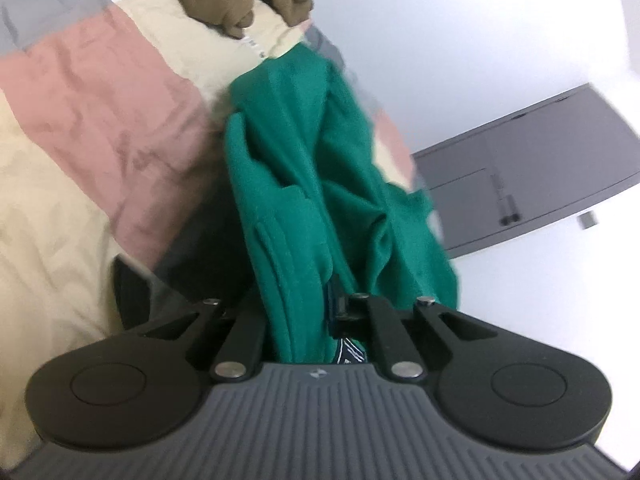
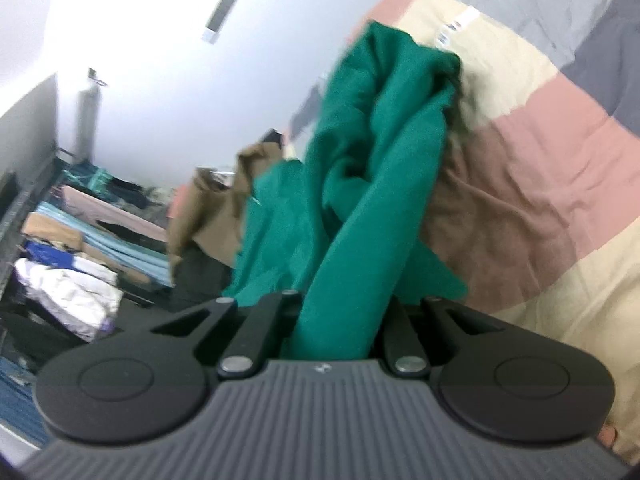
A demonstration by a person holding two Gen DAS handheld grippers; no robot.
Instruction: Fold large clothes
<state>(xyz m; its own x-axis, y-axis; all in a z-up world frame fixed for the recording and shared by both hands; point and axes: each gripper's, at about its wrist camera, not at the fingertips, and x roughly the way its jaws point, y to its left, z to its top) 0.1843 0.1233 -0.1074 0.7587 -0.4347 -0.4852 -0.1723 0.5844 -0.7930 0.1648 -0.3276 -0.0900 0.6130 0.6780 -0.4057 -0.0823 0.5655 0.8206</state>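
The left gripper [image 1: 316,320] and right gripper [image 2: 340,320] each clamp their fingers on the green garment [image 1: 304,168] bunched above the quilt [image 1: 100,92].

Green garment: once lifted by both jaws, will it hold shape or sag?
Likely sags: the green garment already bunches into ropey folds running from each grip toward the patchwork quilt. Probably thick and a bit heavy for its size, since the folds in the right wrist view look fat and rounded. The matte, fuzzy-looking surface suggests little slipping.
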